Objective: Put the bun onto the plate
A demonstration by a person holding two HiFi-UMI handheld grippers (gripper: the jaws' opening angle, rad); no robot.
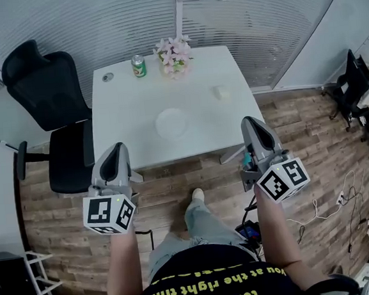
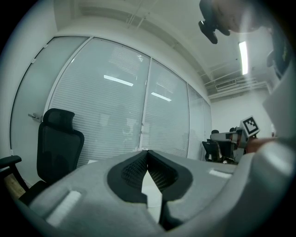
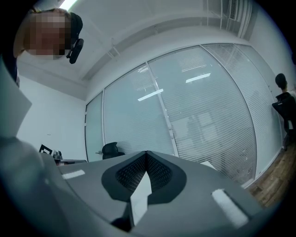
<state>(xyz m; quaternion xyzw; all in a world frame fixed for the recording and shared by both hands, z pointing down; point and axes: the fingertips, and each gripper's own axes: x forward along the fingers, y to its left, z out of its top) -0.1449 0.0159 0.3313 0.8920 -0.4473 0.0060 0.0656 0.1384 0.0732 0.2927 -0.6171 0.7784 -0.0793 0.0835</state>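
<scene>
Now the grey left gripper [image 1: 115,147] and right gripper [image 1: 251,121] are hanging shut, empty. The right should be opening before reaching the far small pale bun [image 1: 220,93].

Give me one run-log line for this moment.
left gripper: shut, empty | right gripper: shut, empty | bun: on table, right of plate | plate: empty

Left gripper [image 2: 147,152]: grey jaws meet at the tips, nothing between the black ribbed pads. Beyond them, a glass wall with lowered blinds [image 2: 115,106]. Black office chair [image 2: 58,146] at left, before the glass. Ceiling light strip [image 2: 243,57] upper right
</scene>
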